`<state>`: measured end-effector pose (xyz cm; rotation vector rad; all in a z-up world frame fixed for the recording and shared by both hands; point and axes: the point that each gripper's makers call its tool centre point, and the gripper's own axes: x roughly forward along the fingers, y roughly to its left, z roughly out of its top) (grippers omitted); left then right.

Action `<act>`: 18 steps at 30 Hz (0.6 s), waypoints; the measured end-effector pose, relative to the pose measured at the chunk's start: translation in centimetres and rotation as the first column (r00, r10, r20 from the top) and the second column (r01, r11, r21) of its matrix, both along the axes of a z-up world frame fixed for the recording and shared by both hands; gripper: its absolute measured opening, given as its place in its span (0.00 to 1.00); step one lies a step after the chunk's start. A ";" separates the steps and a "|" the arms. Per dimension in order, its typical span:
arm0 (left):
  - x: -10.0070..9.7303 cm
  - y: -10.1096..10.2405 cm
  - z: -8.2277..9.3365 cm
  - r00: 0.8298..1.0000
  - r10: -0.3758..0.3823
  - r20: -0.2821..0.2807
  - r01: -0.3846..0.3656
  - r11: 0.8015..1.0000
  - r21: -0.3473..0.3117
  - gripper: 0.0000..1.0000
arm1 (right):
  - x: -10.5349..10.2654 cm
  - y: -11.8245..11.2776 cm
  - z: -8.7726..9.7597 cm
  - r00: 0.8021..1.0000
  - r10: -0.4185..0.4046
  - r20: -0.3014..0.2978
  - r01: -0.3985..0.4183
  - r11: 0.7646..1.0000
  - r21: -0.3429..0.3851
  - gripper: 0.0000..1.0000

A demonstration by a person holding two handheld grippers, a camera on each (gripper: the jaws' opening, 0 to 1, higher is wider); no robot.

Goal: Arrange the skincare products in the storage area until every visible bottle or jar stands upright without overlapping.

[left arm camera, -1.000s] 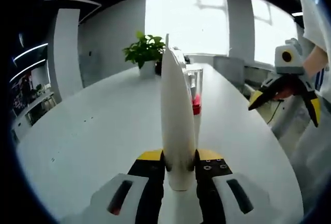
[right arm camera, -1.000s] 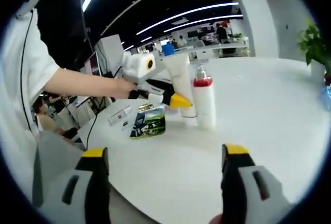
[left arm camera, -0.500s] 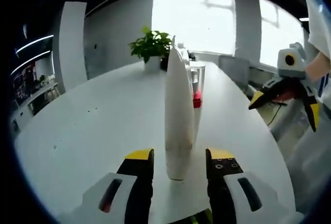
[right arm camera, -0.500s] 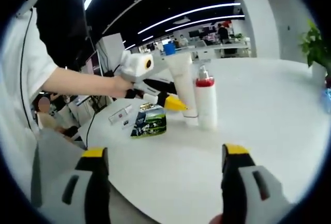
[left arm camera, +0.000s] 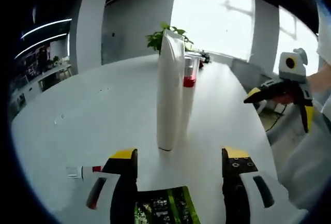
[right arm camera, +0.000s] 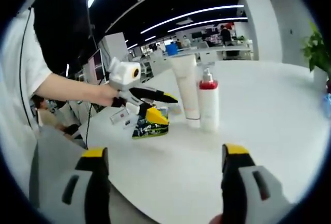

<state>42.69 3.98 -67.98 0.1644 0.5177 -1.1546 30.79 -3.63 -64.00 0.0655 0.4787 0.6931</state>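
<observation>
Since a second ago: left gripper has let go of the white tube and drawn back; jaws now spread wide, holding nothing. Tube: upright on its cap on the white table, apart from both jaws. Pump bottle, red collar: upright, just behind and touching or nearly touching the tube. Green sachet: flat, between the left jaws. Right gripper: jaws wide apart, empty, well back from the items.
</observation>
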 end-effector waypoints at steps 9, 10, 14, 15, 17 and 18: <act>-2.5 2.7 -0.3 0.996 0.086 -0.030 -0.086 0.996 0.014 0.73 | 0.0 0.5 0.7 1.000 0.015 0.020 -0.015 1.000 -0.003 0.91; -2.8 3.0 -0.3 0.995 0.098 -0.035 -0.097 0.995 0.012 0.73 | 0.0 0.6 0.8 1.000 0.016 0.023 -0.016 1.000 -0.004 0.91; -3.6 3.8 -0.3 0.991 0.129 -0.045 -0.128 0.992 0.015 0.74 | -0.2 0.5 0.9 0.999 0.016 0.028 -0.016 1.000 -0.004 0.91; -3.9 4.1 -0.3 0.988 0.143 -0.055 -0.142 0.990 0.019 0.75 | -0.3 0.5 1.0 0.999 0.017 0.029 -0.016 1.000 -0.006 0.91; -4.5 4.4 -0.4 0.986 0.152 -0.065 -0.151 0.988 0.026 0.77 | -0.4 0.5 1.1 0.999 0.017 0.030 -0.017 1.000 -0.007 0.91; -4.8 4.6 -0.4 0.986 0.157 -0.064 -0.155 0.987 0.029 0.78 | -0.4 0.5 1.1 0.999 0.017 0.031 -0.017 1.000 -0.008 0.91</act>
